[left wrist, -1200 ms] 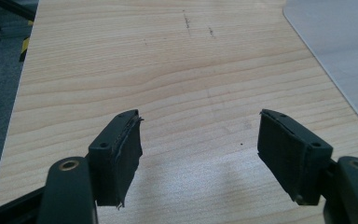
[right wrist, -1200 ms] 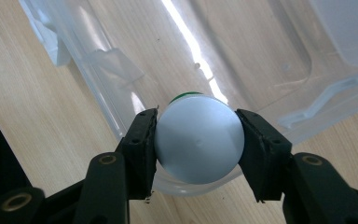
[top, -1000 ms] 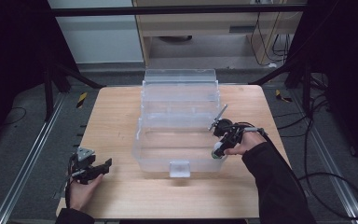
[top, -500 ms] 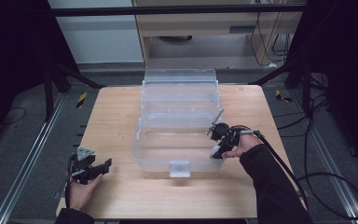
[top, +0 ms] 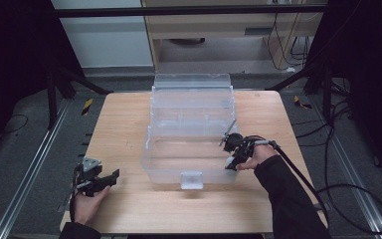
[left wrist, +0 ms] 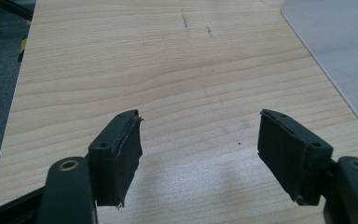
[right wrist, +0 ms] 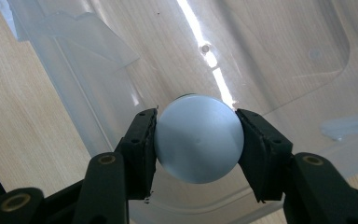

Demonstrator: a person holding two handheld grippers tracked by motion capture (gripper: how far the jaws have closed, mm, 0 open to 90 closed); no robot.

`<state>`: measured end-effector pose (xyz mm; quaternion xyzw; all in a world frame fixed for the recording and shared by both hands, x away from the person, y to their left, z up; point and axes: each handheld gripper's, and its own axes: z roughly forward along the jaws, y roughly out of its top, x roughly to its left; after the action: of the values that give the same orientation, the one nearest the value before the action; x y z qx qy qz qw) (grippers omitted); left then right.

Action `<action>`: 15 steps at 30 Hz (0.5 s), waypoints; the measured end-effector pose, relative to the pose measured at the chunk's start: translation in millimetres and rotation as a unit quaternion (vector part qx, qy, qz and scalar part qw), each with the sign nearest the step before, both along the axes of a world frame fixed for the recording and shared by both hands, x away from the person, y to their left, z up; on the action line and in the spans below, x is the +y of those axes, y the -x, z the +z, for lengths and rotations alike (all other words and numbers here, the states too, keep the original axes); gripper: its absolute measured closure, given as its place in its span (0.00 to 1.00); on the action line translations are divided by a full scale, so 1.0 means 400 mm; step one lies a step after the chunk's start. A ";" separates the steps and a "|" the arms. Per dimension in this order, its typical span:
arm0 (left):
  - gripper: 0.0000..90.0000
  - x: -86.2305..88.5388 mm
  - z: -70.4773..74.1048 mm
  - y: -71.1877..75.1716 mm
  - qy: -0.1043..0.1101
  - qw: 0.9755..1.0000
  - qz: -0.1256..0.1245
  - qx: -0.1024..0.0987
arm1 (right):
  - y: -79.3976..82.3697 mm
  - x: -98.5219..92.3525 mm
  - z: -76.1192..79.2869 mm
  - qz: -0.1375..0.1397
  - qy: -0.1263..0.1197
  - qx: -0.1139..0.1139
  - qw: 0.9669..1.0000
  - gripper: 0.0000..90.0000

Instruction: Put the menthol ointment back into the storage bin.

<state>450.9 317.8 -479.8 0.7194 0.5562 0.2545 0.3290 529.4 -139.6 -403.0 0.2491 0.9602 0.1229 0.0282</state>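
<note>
At about 7 o'clock on the pale wooden counter (top: 129, 209), the person's left hand (top: 85, 204) rests on the surface, its left gripper (left wrist: 198, 149) released with nothing but bare wood between the jaws. At 4 o'clock the right hand (top: 258, 155) reaches to the near right corner of the clear plastic storage box (top: 191, 129), and the right gripper (right wrist: 196, 140) is clenched on a smooth pale-blue round ball (right wrist: 198, 138), both pads pressing its sides, just above the box's transparent wall. Since a second ago, the right hand has shifted slightly toward the box's near corner; the left hand has stayed put. Farther off, the box's open lid stands at 12 o'clock.
</note>
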 end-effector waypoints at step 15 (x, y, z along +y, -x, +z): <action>0.33 0.000 -0.001 -0.001 0.000 1.000 -0.001 0.001 | 0.004 -0.004 0.005 -0.006 -0.009 -0.005 1.000 0.54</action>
<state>451.5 317.9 -480.4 0.7201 0.5563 0.2532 0.3285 527.9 -141.0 -400.9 0.2543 0.9575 0.1327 0.0315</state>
